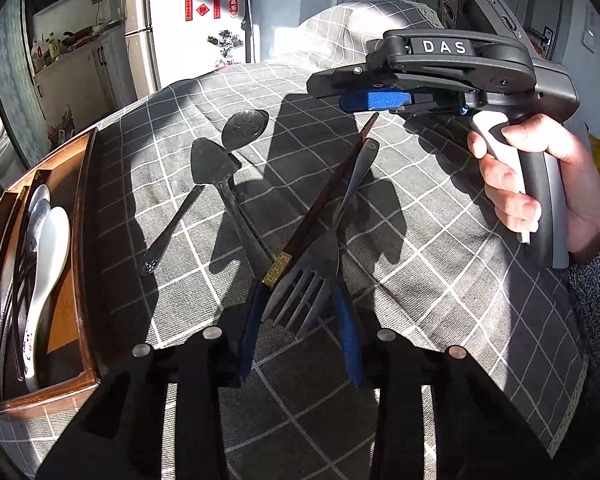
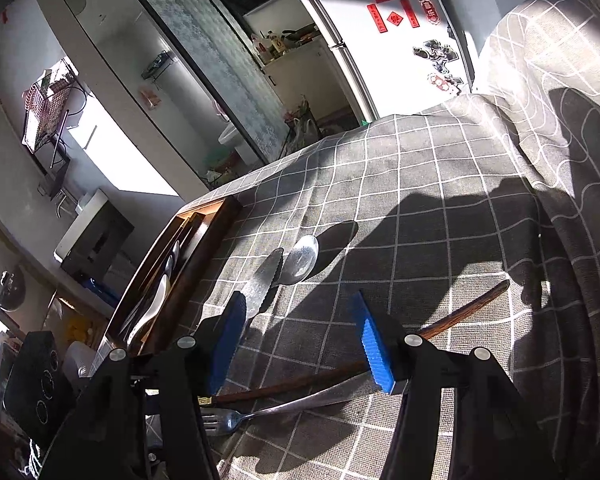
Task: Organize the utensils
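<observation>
The fork (image 1: 312, 276) lies on the cloth (image 1: 420, 264), tines between the left gripper (image 1: 300, 328) pads, its handle running to 1 o'clock beside a chopstick (image 1: 324, 196). Stiff, thin, likely slippery steel; the neck is the best hold. The left jaws stand half closed, contact unclear. The right gripper (image 2: 300, 344) hovers half open, empty, at 1 o'clock. The tray (image 1: 84, 208) sits at 9 o'clock.

In the left wrist view, the wooden tray (image 1: 85, 264) runs off the left edge, its cutlery overlapping in shadow, too dark to count. The left gripper (image 1: 300, 316) hides the fork (image 1: 306, 276) tines' tips. In the right wrist view, the right gripper (image 2: 300, 344) covers the chopstick's (image 2: 460, 316) middle.
</observation>
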